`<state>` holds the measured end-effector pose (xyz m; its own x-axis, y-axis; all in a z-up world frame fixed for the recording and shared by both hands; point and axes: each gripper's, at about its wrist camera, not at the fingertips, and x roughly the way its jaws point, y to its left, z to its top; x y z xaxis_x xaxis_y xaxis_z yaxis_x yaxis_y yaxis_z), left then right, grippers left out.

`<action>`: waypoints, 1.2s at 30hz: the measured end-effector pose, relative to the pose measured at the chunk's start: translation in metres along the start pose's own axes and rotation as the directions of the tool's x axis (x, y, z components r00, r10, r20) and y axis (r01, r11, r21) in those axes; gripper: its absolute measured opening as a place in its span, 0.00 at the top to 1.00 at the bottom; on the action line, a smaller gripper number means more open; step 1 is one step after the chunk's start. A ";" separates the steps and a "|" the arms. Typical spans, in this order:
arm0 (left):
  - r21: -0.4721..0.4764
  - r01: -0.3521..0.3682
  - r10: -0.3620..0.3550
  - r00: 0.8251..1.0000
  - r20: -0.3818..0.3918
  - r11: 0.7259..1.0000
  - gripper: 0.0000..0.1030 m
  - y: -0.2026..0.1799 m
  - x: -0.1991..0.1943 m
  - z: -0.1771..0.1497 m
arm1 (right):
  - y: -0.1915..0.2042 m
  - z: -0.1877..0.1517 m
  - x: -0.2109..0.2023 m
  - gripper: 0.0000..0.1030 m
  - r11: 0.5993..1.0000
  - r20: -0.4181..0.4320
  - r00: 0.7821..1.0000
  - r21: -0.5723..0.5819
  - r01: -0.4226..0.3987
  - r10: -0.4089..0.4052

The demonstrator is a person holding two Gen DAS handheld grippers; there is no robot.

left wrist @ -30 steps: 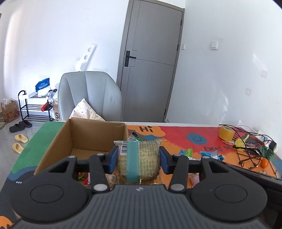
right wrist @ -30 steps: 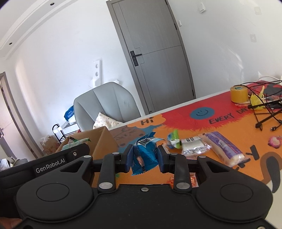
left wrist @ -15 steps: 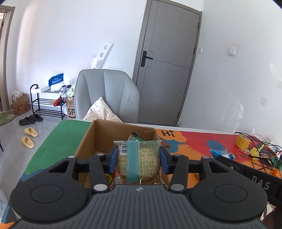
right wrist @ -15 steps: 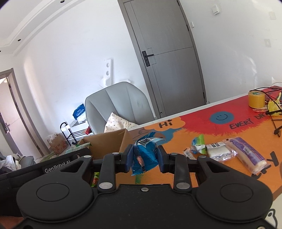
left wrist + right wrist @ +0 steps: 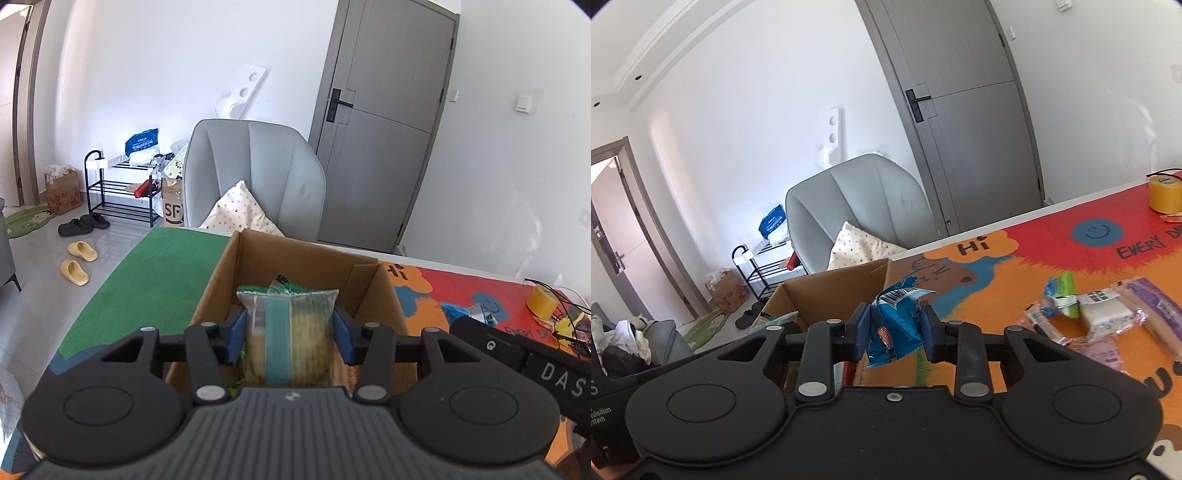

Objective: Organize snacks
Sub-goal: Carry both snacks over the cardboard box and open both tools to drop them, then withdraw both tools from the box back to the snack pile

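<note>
Basically both loads are light, crinkly film packs: soft, slippery, crushable contents. Left claw (image 5: 290, 334) is opening, with the clear cookie packet with teal stripe (image 5: 290, 332) between its pads, hanging over the open brown cardboard box (image 5: 295, 258). Right claw (image 5: 895, 332) is clamped on the crumpled blue foil snack packet (image 5: 894, 328), beside the box over the worktop (image 5: 1052, 236). Best hold: across the flat midsection, not the seams. Box floor mostly hidden behind the packet; green wrappers (image 5: 258, 288) inside are unreadable.
</note>
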<state>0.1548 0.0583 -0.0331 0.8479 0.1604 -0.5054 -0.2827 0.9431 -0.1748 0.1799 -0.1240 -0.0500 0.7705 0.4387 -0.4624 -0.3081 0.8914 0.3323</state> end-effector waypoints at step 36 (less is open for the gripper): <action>0.020 -0.046 0.046 0.999 0.028 0.999 0.01 -0.008 -0.038 -0.009 | -0.025 -0.011 -0.030 0.04 0.993 0.009 0.997 0.093 0.074 -0.075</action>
<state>0.1212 0.0420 -0.0204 0.8463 0.2113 -0.4891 -0.3124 0.9404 -0.1344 0.1582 -0.1584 -0.0540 0.7963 0.3693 -0.4790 -0.1966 0.9070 0.3724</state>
